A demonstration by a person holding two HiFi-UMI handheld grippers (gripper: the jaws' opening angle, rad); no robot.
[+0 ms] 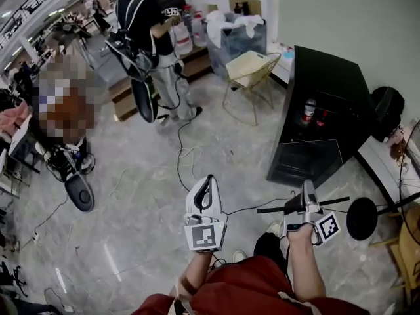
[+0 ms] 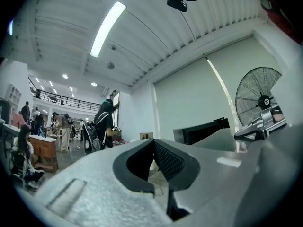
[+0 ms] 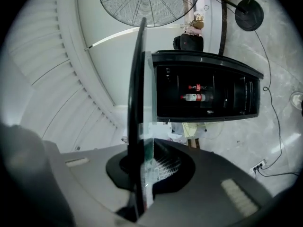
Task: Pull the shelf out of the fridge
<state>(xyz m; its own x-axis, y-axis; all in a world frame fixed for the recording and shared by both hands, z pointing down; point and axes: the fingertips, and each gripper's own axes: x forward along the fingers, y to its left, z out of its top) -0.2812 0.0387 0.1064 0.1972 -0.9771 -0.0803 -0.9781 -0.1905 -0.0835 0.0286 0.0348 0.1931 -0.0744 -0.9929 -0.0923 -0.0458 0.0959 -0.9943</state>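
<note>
Right claw (image 3: 149, 167) pinches shelf (image 3: 138, 93) by thin edge, the only grip a flat pane offers. Shelf out, well apart from fridge (image 3: 208, 86). Left claw (image 2: 154, 143) pressed together, empty; 1 claw suffices.

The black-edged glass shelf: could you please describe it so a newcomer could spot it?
Find the black fridge by the pale wall. Facing it, the right gripper clamps the shelf: a thin clear pane, black-edged, unlike the round bottles inside.
</note>
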